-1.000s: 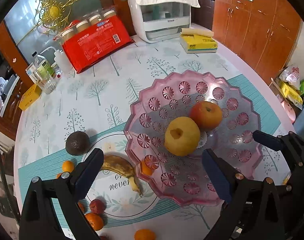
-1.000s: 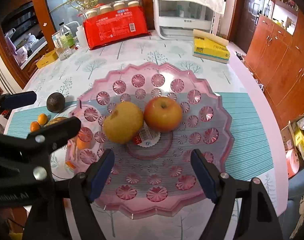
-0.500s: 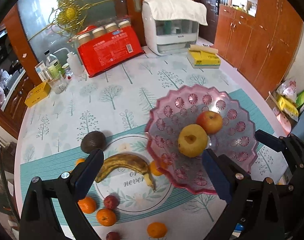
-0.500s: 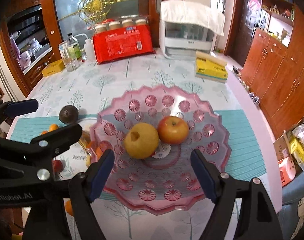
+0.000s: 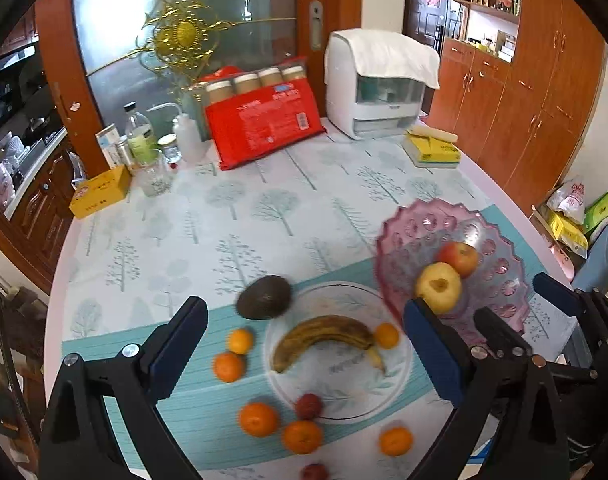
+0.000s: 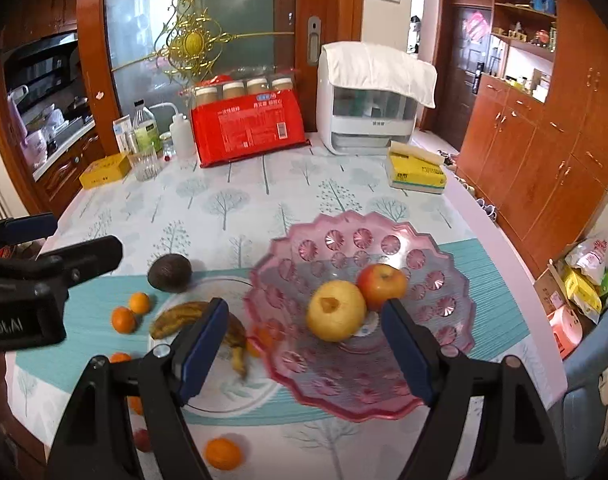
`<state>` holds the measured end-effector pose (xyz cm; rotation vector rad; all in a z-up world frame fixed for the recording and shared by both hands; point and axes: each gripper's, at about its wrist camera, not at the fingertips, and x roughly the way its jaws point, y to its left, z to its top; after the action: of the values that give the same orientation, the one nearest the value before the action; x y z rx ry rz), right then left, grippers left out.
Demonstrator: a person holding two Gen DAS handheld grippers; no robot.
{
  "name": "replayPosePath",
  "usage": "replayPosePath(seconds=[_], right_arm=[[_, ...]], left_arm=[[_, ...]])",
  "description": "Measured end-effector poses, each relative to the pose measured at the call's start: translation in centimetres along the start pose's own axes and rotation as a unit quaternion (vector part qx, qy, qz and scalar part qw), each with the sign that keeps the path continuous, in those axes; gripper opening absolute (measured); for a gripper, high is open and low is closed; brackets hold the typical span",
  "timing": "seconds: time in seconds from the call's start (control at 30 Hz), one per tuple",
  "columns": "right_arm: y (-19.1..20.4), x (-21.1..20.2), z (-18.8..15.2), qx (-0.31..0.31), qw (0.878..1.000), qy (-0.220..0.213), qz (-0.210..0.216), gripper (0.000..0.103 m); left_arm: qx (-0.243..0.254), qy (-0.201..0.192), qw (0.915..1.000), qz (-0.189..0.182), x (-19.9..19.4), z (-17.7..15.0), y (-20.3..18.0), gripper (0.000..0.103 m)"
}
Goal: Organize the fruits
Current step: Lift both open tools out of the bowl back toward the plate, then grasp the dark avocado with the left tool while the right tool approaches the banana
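Note:
A pink glass fruit bowl (image 6: 420, 248) (image 5: 504, 292) holds a yellow pear (image 6: 336, 315) (image 5: 438, 287) and a red apple (image 6: 382, 280) (image 5: 458, 258). Left of it a clear round plate (image 5: 344, 396) carries a brown-spotted banana (image 5: 322, 336) (image 6: 183, 316). A dark avocado (image 5: 263, 297) (image 6: 169, 273), several small oranges (image 5: 228, 366) (image 6: 123, 319) and small red fruits (image 5: 308, 406) lie around the plate. My left gripper (image 5: 306, 356) is open and empty above the plate. My right gripper (image 6: 306, 354) is open and empty above the bowl's near left rim.
At the table's far side stand a red package (image 5: 263, 128) with jars, a white appliance (image 5: 378, 88) under a towel, a yellow tissue pack (image 5: 432, 150), bottles (image 5: 141, 140), a glass and a yellow box (image 5: 101, 190). Wooden cabinets (image 6: 544, 140) line the right side.
Both grippers have pulled back and up from the bowl, so more of the table shows. The left view has swung left over the plate and loose fruit. Both stay open.

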<state>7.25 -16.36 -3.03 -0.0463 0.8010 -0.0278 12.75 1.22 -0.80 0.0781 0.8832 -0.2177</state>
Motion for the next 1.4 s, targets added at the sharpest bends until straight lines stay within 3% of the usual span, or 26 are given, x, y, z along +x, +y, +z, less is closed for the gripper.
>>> replayPosePath(seconds=[0.3, 0.63, 0.87, 1.0, 1.1, 1.4], right_arm=[[4.2, -0.3, -0.1, 0.012, 1.0, -0.009, -0.009, 0.079], [7.8, 3.8, -1.0, 0.039, 0.998, 0.04, 0.034, 0.079], [9.6, 8.1, -2.1, 0.087, 0.991, 0.092, 0.05, 0.079], [10.1, 10.6, -2.0, 0.12, 0.985, 0.115, 0.048, 0.079], [9.9, 12.1, -2.0, 0.152, 0.979, 0.129, 0.046, 0.079], [8.3, 15.3, -3.4, 0.223, 0.959, 0.175, 0.018, 0.077]], left_arm=[[-0.01, 0.0, 0.9999, -0.001, 0.9, -1.7, 6.5, 0.098], [-0.02, 0.039, 0.999, 0.001, 5.6, -5.0, 11.4, 0.098], [0.051, 0.059, 0.9966, -0.024, 10.7, -3.7, 11.6, 0.098], [0.141, 0.064, 0.9867, -0.048, 14.2, -1.9, 10.0, 0.098], [0.181, 0.076, 0.9782, -0.068, 16.2, -1.0, 8.9, 0.096], [0.232, 0.134, 0.9556, -0.123, 21.4, -1.1, 6.2, 0.086]])
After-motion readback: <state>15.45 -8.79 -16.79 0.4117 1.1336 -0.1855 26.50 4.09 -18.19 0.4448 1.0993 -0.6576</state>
